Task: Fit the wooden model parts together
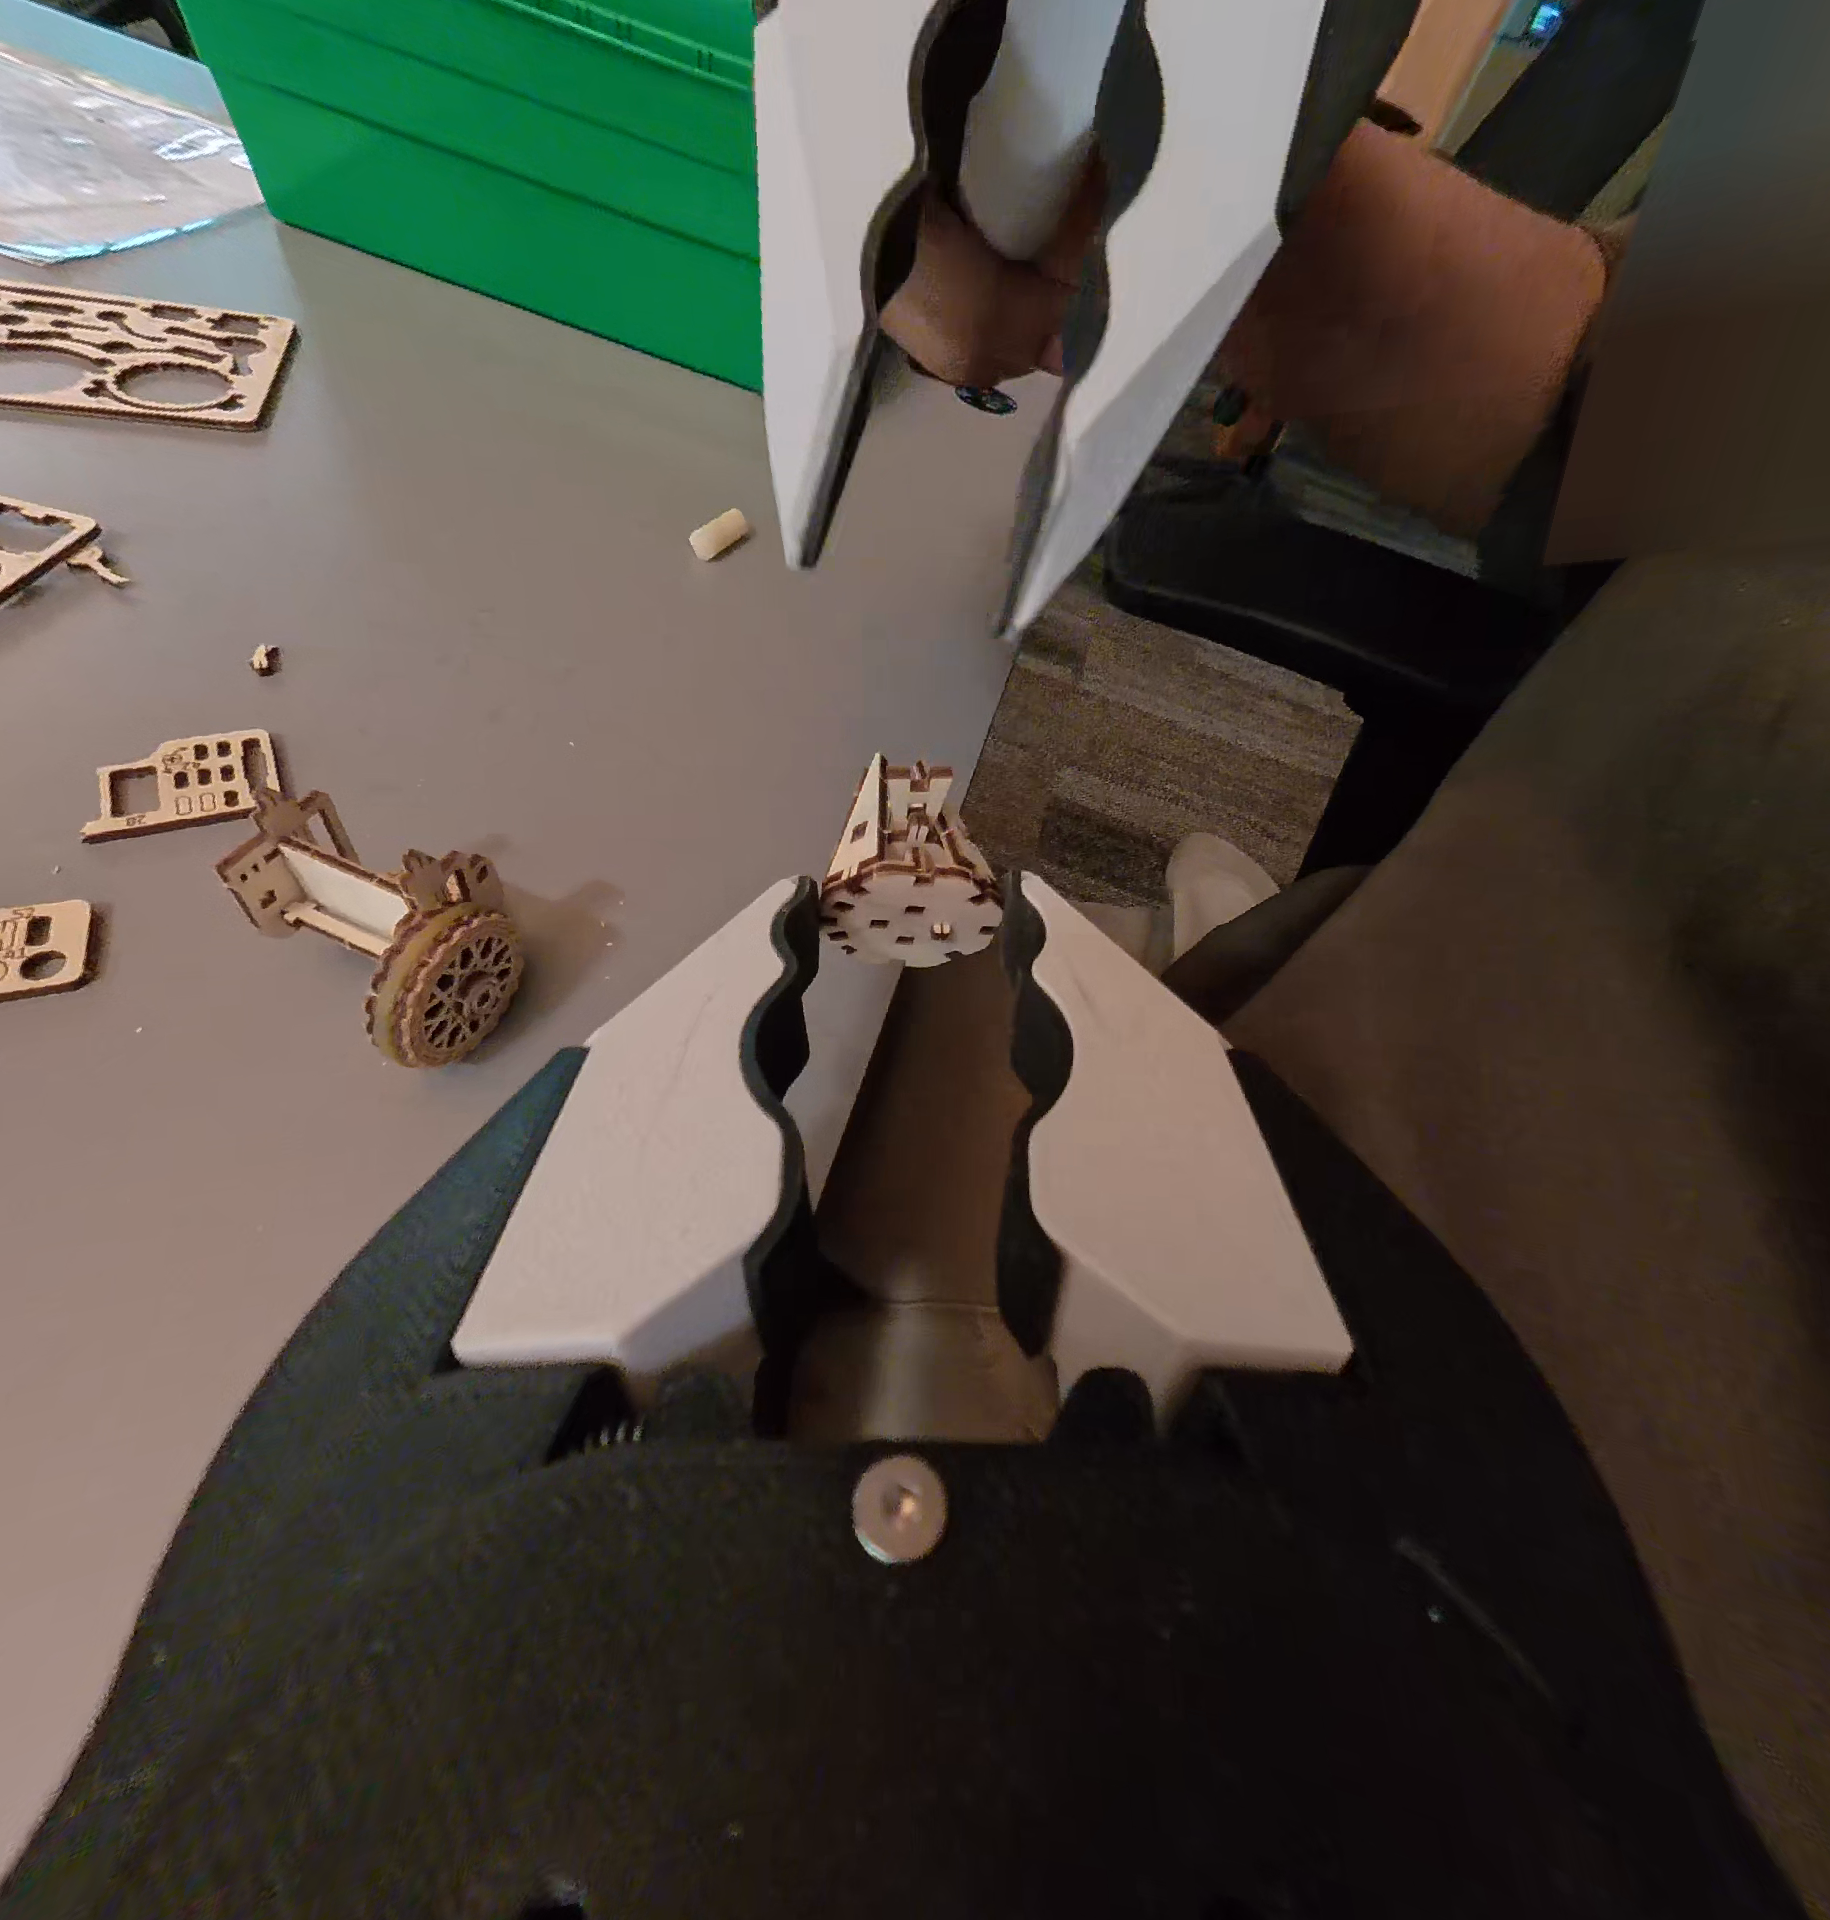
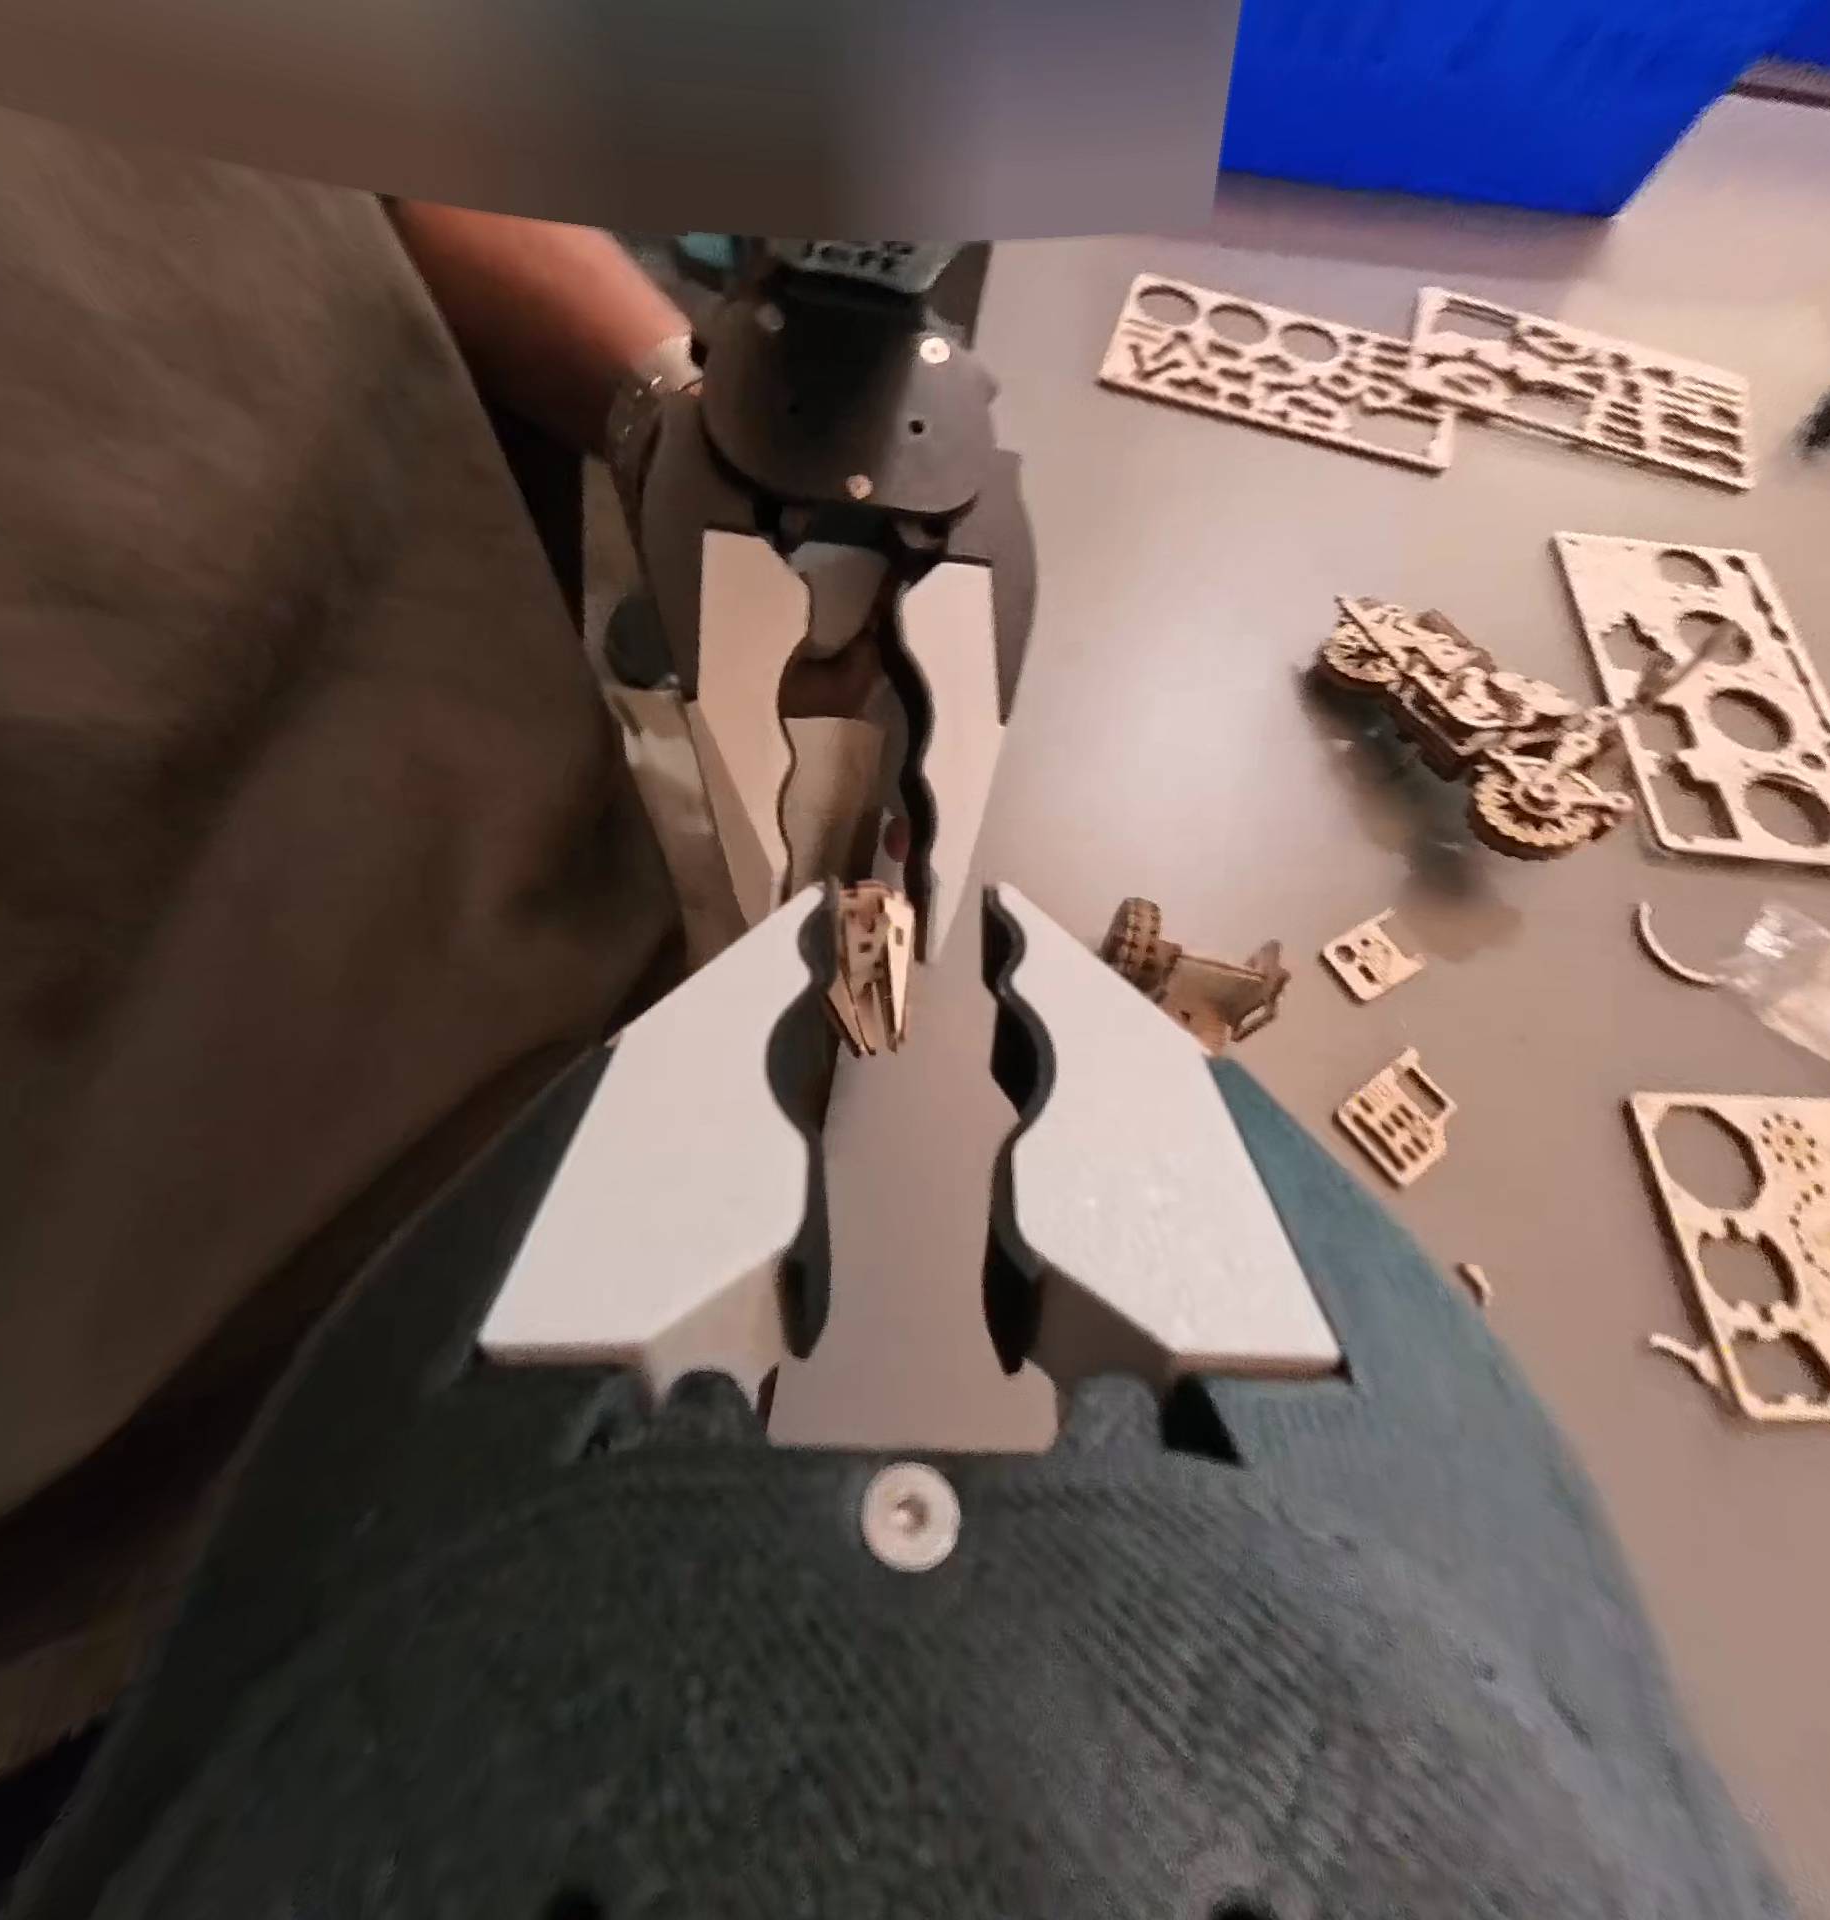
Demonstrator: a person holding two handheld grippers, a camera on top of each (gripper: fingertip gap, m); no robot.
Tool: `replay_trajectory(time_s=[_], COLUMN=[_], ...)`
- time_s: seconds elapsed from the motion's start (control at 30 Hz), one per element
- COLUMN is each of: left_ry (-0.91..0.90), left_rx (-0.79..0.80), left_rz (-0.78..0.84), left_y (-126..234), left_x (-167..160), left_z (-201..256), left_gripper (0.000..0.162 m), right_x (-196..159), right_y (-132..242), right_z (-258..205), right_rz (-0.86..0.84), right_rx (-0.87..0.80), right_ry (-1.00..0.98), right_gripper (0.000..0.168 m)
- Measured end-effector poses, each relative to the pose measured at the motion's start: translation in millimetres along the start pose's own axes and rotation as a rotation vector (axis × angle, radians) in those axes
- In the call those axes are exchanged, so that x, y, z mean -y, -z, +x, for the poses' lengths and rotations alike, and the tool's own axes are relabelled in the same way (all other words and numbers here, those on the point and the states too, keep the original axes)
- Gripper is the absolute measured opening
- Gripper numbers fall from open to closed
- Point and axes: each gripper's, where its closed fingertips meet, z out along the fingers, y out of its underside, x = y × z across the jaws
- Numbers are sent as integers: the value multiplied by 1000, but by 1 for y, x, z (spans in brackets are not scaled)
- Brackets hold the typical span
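Beyond the grey tabletop (image 1: 578, 623) edge, the left hand-held gripper (image 1: 909, 914) pinches a small laser-cut wooden drum assembly (image 1: 906, 883) at its fingertips, slotted round face toward the camera. Opposite, the right hand-held gripper (image 1: 906, 592) angles down toward it, jaws slightly parted, empty. Left of the drum lies a spoked wheel assembly (image 1: 391, 935), among flat punched plywood sheets (image 1: 111, 353).

Green bin (image 1: 495, 177) at back – clear plastic bag (image 2: 1815, 987) nearby.
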Motion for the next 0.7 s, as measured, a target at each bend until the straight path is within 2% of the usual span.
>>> replay_trajectory(time_s=[0.23, 0.4, 0.7], left_ry=[2, -20, -30], left_rx=[17, 20, 24], left_rz=[-6, -18, -19], left_y=[-1, -3, -1], left_x=[-1, -3, -3], left_z=[-3, 0, 1], left_gripper=[33, 33, 33], right_x=[-18, -20, -19], right_y=[0, -10, -20], right_z=[9, -2, -10], right_rz=[115, 160, 120], right_rx=[-140, -122, -115], right_ry=[-225, -304, -262], right_gripper=[0, 0, 0])
